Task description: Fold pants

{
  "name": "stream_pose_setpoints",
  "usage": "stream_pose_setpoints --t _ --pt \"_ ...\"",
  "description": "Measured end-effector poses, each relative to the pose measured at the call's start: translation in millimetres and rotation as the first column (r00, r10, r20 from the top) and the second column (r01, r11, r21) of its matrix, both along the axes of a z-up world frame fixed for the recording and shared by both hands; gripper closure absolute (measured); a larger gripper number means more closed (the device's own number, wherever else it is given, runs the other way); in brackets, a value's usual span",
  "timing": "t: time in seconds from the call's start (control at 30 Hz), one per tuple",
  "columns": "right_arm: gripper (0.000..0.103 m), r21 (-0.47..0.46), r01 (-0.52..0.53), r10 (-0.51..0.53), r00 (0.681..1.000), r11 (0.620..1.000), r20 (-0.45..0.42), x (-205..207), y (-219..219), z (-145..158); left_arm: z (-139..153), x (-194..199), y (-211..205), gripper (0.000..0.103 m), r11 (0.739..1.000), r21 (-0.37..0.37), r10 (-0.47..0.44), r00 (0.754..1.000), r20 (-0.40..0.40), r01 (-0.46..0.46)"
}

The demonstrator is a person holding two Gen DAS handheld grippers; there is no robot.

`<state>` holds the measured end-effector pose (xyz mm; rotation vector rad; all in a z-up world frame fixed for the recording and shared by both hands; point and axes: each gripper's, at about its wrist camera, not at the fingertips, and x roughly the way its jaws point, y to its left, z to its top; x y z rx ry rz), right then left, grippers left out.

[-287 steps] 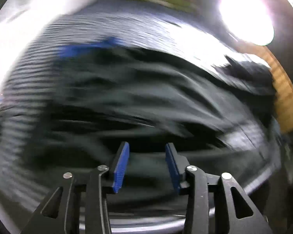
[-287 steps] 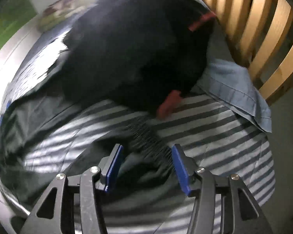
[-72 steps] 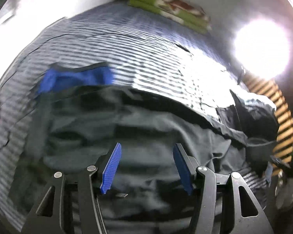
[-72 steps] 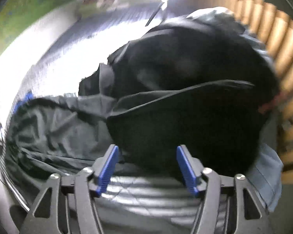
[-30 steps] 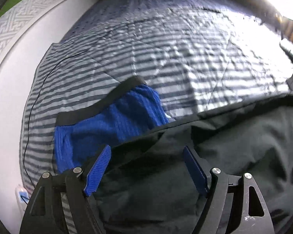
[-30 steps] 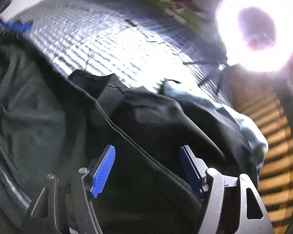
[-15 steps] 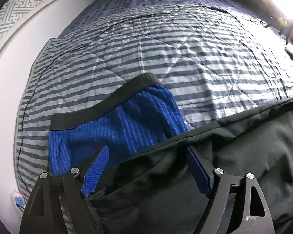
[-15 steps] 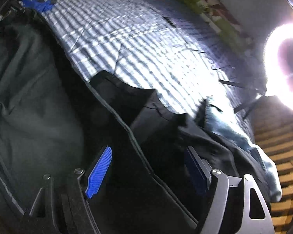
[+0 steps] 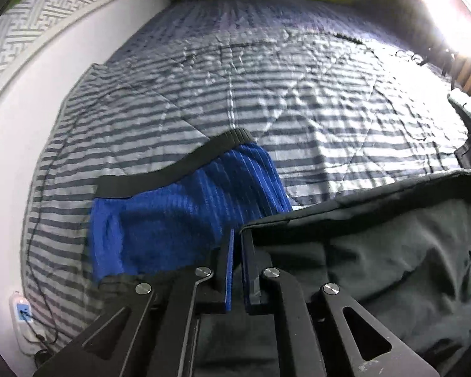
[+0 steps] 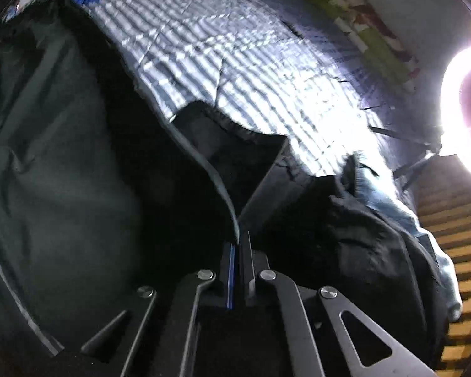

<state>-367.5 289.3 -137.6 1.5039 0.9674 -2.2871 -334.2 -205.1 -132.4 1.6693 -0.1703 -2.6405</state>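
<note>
Pinched at its hemmed edge by the closed left tool point(image 9: 238, 235) and the closed right tool point(image 10: 239, 238), the dark pants point(image 9: 376, 245) are held spread over the striped bed point(image 9: 267, 88), presumably so one straight fold can be carried across.

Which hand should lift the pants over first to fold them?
Probably the left tool: it pinches a corner of the pants beside open bedspread. The right tool sits against piled dark clothes.
</note>
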Motion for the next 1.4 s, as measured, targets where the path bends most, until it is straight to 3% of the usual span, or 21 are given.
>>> stream_pose_setpoints --t 0.2,0.33,0.47,0.6,0.77,0.87,0.93,1.0,1.13,1.2,1.27,1.33,1.37,1.4 --pt "0.102 -0.109 0.033 -0.046 0.992 0.993 -0.113 43.1 0.2 64.1 46.2 41.4 -4.1 0.101 1.0 -0.011 0.002 0.997 -0.076 -0.003" --pt "0.102 -0.168 0.016 -0.048 0.98 0.986 -0.191 106.3 -7.5 113.4 80.0 91.6 -12.8 0.101 1.0 0.012 0.017 0.99 -0.139 -0.016" --pt "0.102 -0.207 -0.011 -0.035 0.976 0.978 -0.217 178.0 -19.5 133.3 101.5 162.8 -20.1 0.101 0.998 0.048 0.044 0.98 -0.196 -0.035" --pt "0.102 -0.273 0.013 -0.062 0.983 0.962 -0.172 250.3 -27.5 116.6 94.6 246.8 -24.2 0.101 0.992 0.121 0.063 0.976 -0.207 -0.038" --pt "0.102 -0.266 0.07 -0.08 0.996 0.961 -0.027 317.3 -43.6 41.4 30.8 321.3 -31.2 0.098 0.983 0.179 0.053 0.998 -0.023 -0.048" --pt "0.102 -0.185 0.053 -0.054 0.999 0.981 0.004 337.6 -57.8 0.8 16.1 343.8 -57.6 0.084 0.95 0.28 0.143 0.99 0.015 -0.142" --pt "0.102 -0.164 0.052 -0.049 0.999 0.985 0.018 345.2 -62.6 -11.9 17.4 349.6 -78.2 0.059 0.925 0.318 0.218 0.976 -0.003 -0.206" --pt "0.102 -0.156 0.056 -0.053 0.998 0.986 0.018 343.0 -63.3 -16.4 20.4 345.5 -96.8 0.042 0.897 0.361 0.283 0.959 -0.025 -0.255" --pt "0.102 -0.156 0.105 -0.107 0.994 0.982 -0.005 332.6 -54.2 -7.8 18.1 304.3 -128.9 0.029 0.8 0.499 0.389 0.921 -0.008 -0.333" --pt "0.102 -0.151 0.118 -0.123 0.992 0.981 -0.02 333.7 -51.3 -4.0 14.1 274.4 -135.9 0.027 0.766 0.531 0.423 0.906 0.01 -0.363" --pt "0.102 -0.144 0.132 -0.139 0.99 0.981 -0.034 328.4 -47.4 1.5 8.5 247.9 -137.4 0.027 0.742 0.556 0.436 0.9 0.025 -0.375" --pt "0.102 -0.143 0.141 -0.148 0.988 0.98 -0.039 323.7 -44.4 4.9 4.9 227.9 -135.9 0.031 0.749 0.538 0.451 0.892 0.014 -0.387" --pt "0.102 -0.137 0.14 -0.148 0.988 0.981 -0.045 323.2 -44.8 6.9 2.4 219.2 -134.4 0.042 0.76 0.517 0.452 0.892 0.014 -0.394" --pt "0.102 -0.131 0.139 -0.147 0.988 0.982 -0.051 321.3 -44.3 7.9 -0.4 212.5 -133.0 0.08 0.767 0.494 0.455 0.89 0.029 -0.409"
